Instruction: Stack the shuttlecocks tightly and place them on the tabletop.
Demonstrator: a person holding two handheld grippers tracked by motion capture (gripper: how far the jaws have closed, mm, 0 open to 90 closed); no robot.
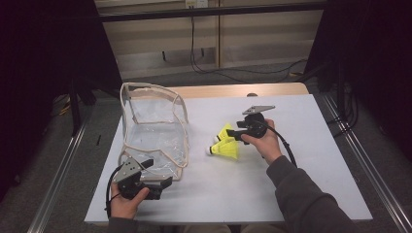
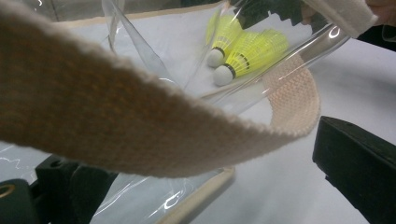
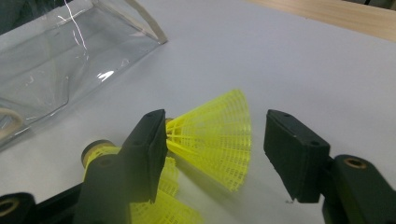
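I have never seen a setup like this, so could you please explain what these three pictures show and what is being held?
A person sits at a white table with a hand-held two-jaw gripper in each hand; there is no robot arm. The high view looks down from above the person. The other two pictures come from cameras riding on each gripper, looking along its black jaws.

On the table lie a clear bag with beige fabric trim and two yellow shuttlecocks.

The left gripper is at the bag's near corner; its view shows the beige strap running between its open jaws, though whether it touches them is unclear. The right gripper is open, its jaws either side of one shuttlecock's skirt, not yet closed.
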